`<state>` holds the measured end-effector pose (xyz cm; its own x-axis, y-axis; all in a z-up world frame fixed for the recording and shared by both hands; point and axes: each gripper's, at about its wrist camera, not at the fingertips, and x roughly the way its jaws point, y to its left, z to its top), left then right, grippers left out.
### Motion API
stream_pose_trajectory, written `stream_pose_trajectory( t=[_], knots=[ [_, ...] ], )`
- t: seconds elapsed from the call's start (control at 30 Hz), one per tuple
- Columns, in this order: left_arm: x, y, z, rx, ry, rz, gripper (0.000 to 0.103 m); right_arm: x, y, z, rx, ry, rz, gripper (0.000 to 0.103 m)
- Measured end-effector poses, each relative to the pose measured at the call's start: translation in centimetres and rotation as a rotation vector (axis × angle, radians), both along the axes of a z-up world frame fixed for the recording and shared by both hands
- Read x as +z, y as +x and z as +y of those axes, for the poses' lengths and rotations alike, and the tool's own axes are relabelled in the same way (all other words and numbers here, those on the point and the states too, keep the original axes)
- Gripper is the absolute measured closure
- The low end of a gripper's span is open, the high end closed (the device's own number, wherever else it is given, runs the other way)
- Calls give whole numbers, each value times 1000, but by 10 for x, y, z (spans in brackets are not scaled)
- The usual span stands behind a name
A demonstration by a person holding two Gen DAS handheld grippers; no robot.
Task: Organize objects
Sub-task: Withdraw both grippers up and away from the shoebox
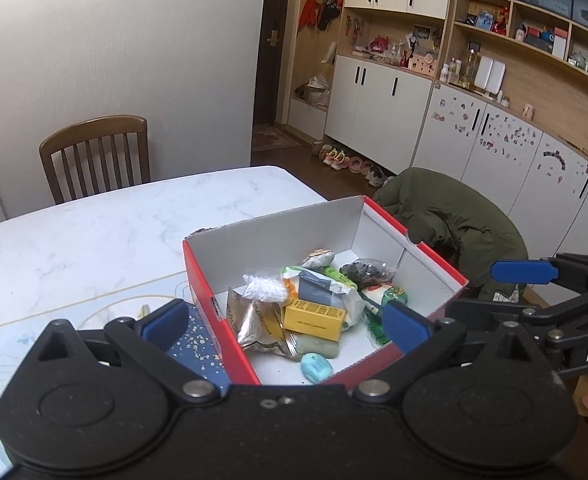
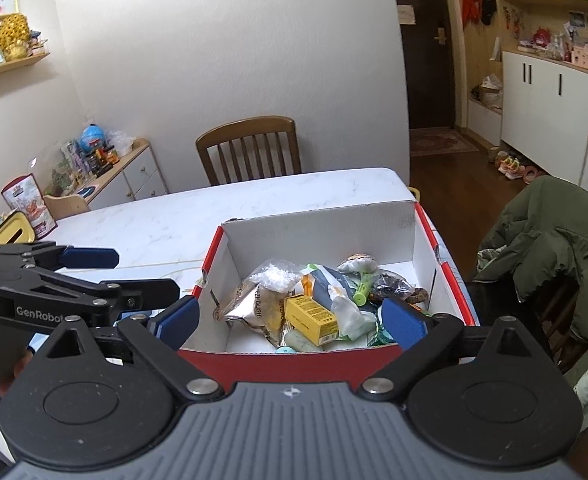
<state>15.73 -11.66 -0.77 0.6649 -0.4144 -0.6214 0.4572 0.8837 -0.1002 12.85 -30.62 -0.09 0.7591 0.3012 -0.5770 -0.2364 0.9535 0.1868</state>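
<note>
Left gripper (image 1: 286, 322): spread wide, nothing between the blue pads, hanging just above the near wall of the red shoebox (image 1: 210, 280).
Right gripper (image 2: 290, 320): also wide and empty, poised over the shoebox's near rim; it shows at the right edge of the left wrist view, beyond the shoebox's right wall.
Nearest in the shoebox: turquoise oval case (image 1: 316, 367) against the near wall, pale green bar (image 1: 317, 347) just behind it.
Middle: yellow carton (image 1: 313, 318), long axis running crosswise to both grippers' fingers, lying dead ahead of each; silver foil packet (image 1: 254, 320) touching its left side.
Farther: clear bag of white beads (image 1: 264, 289), green tube (image 1: 335, 273), dark bag (image 1: 367, 272) toward the far wall.
Call: the carton looks equally reachable; either gripper would need a wrist turn, I'd judge.
Beyond the shoebox: marble table (image 1: 94, 232), wooden chair (image 1: 96, 158).
</note>
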Motion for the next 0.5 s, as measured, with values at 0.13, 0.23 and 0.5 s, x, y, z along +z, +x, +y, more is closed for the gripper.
stream_pose_trajectory(
  t=[0.13,0.23,0.5],
  knots=[
    [0,-4,2,-3,-5,-6,0,0,-6,2,-26,-17,-18,4],
    [2,-7,3,-4,-8,-17,0,1,-10,3,-37,-16,-29,4],
    [4,-14,5,-22,-3,-29,0,1,-17,5,-52,-6,-32,3]
  ],
)
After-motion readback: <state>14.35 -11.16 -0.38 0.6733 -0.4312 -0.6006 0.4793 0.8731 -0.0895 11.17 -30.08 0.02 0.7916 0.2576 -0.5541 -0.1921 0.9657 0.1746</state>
